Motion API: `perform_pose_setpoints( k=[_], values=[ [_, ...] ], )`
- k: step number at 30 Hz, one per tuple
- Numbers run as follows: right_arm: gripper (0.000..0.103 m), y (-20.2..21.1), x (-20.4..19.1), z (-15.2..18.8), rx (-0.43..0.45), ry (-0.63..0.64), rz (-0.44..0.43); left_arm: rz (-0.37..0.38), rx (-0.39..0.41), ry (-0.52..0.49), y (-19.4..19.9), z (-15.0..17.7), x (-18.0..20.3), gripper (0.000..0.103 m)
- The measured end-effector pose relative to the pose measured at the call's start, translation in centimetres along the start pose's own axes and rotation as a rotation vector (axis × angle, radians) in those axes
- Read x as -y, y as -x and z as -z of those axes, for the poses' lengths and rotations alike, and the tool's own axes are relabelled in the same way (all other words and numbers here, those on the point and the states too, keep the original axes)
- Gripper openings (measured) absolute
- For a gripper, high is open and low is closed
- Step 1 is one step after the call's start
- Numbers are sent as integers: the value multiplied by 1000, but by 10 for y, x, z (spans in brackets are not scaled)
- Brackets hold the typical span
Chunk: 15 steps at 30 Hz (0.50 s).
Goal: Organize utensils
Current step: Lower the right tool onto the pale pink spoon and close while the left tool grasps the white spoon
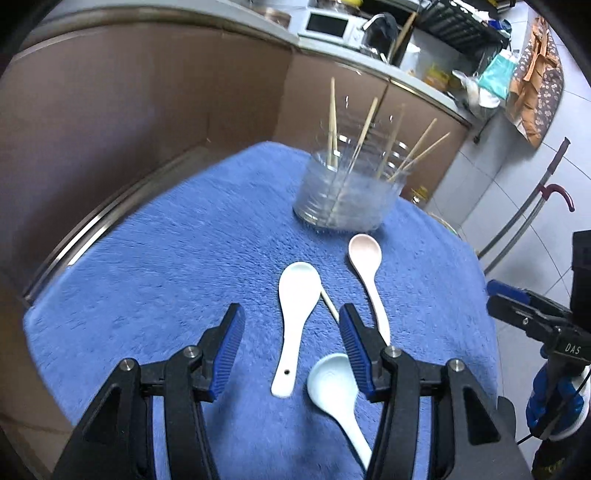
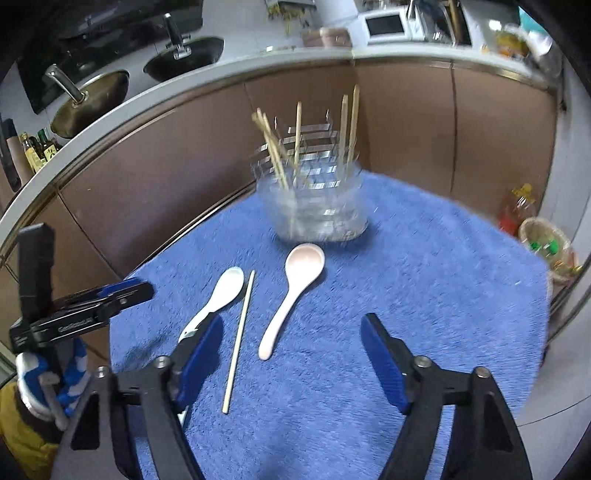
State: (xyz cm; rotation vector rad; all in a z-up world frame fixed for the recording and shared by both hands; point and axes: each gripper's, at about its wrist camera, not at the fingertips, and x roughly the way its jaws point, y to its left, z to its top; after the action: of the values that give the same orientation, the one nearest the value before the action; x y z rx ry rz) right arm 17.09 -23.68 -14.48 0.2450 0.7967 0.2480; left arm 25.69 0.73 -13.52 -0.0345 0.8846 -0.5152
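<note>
A clear glass jar [image 1: 345, 195] holding several wooden chopsticks stands at the far side of a blue towel [image 1: 166, 266]; it also shows in the right wrist view [image 2: 317, 206]. A white spoon [image 1: 295, 325], a pink spoon [image 1: 367, 273], a pale blue spoon [image 1: 338, 391] and one loose chopstick [image 1: 328, 304] lie in front of it. My left gripper [image 1: 291, 354] is open and empty above the white spoon. My right gripper [image 2: 291, 365] is open and empty, with the loose chopstick [image 2: 239, 339] and pink spoon [image 2: 291, 295] between its fingers and the white spoon [image 2: 218, 295] at its left finger.
Brown cabinet fronts [image 2: 166, 166] under a countertop run behind the table. A microwave [image 1: 330, 26] sits on the counter. Pans [image 2: 92, 99] sit on the stove at left. A basket [image 2: 550, 251] and an oil bottle [image 2: 519, 210] stand on the floor at right.
</note>
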Motion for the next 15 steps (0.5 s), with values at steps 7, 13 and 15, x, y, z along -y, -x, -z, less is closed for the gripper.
perform_pose_setpoints(
  k=[7, 13, 15],
  values=[
    [52, -47, -8, -12, -116, 24, -70, 105, -68, -22, -40, -18, -14, 51],
    [49, -76, 7, -26, -154, -21, -78, 173, -130, -25, -68, -31, -20, 50],
    [48, -86, 16, -32, -162, -43, -79, 183, -143, -50, -75, -32, -18, 50]
  ],
)
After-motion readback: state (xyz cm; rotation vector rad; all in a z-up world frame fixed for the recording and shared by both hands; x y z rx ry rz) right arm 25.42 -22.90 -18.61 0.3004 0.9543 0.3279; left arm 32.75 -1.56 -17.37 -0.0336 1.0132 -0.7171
